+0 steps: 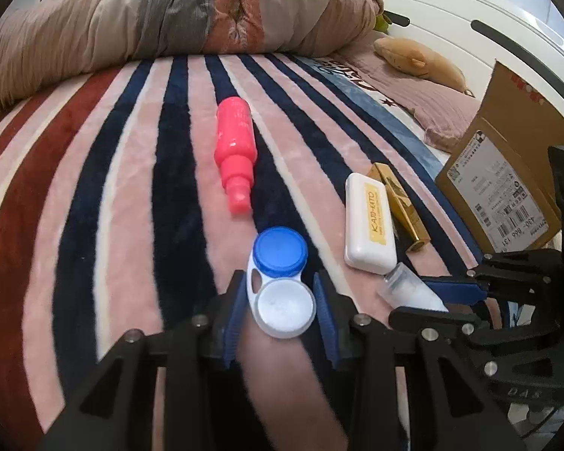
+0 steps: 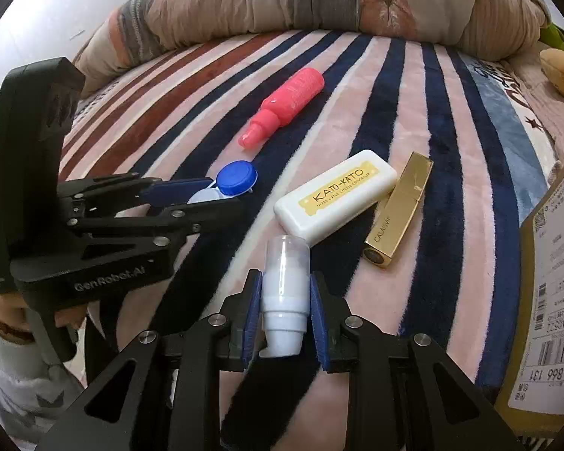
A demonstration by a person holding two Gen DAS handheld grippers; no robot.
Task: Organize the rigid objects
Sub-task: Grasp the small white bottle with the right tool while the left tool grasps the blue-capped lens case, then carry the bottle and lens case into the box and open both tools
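On a striped blanket (image 1: pixel 94 195) lie a pink spray bottle (image 1: pixel 235 154), a white KATO-KATO case (image 1: pixel 368 225) and a gold lipstick tube (image 1: pixel 402 206). My left gripper (image 1: pixel 280 300) is shut on a contact lens case (image 1: pixel 282 282) with one blue and one white cap. My right gripper (image 2: pixel 285 300) is shut on a small white bottle (image 2: pixel 285 293) with a clear cap. In the right wrist view the left gripper (image 2: pixel 206 195) shows at the left with the lens case (image 2: pixel 233 182). The pink bottle (image 2: pixel 285 99), white case (image 2: pixel 334 195) and gold tube (image 2: pixel 400 206) lie ahead.
A cardboard box with a shipping label (image 1: pixel 504 188) stands at the right, also showing in the right wrist view (image 2: pixel 549 282). A rolled quilt (image 1: pixel 169 15) lies across the far side. A tan plush toy (image 1: pixel 421 60) lies at the far right.
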